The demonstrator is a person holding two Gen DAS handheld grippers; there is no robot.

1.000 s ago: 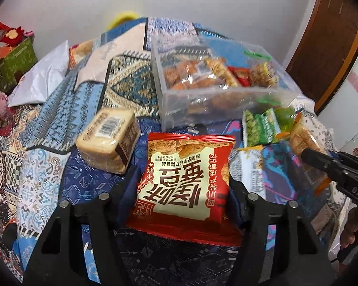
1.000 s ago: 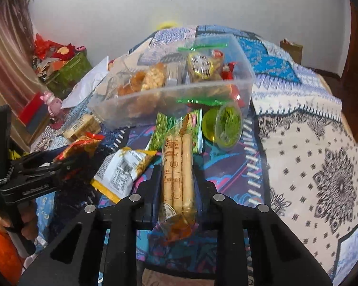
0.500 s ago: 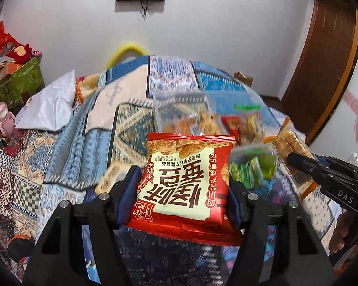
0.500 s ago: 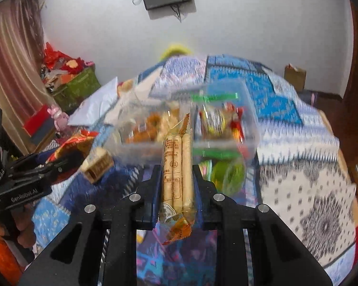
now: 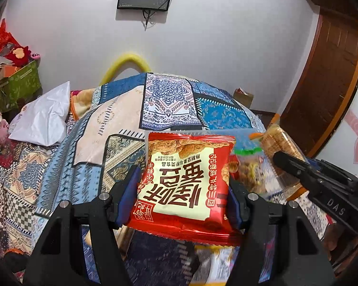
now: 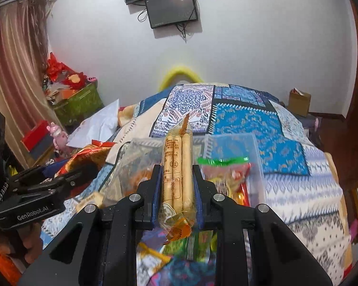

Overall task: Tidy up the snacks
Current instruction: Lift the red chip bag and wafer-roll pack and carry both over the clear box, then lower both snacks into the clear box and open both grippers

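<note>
My left gripper (image 5: 182,188) is shut on a red and cream snack bag (image 5: 186,181), held up above the patterned bedspread. My right gripper (image 6: 176,181) is shut on a clear packet of long golden biscuit sticks (image 6: 177,174). The clear plastic box (image 6: 234,164) with several snacks lies just beyond both grippers; in the left wrist view the box (image 5: 248,164) is mostly hidden behind the red bag. The right gripper (image 5: 291,164) with its biscuit packet (image 5: 281,147) shows at the right of the left wrist view. The left gripper (image 6: 83,169) with the red bag (image 6: 88,152) shows at the left of the right wrist view.
Loose snack packets (image 6: 152,259) lie blurred on the bedspread (image 5: 121,109) below the grippers. A white bag (image 5: 45,119) rests at the bed's left. A green box (image 6: 78,102) with red decorations stands by the curtain. A wooden door (image 5: 322,78) is at the right; a cardboard box (image 6: 298,101) sits by the wall.
Both grippers have risen with their packets and tilted up, so the wall and screens now fill the top of each view. The box and loose snacks have slid down and blurred.
</note>
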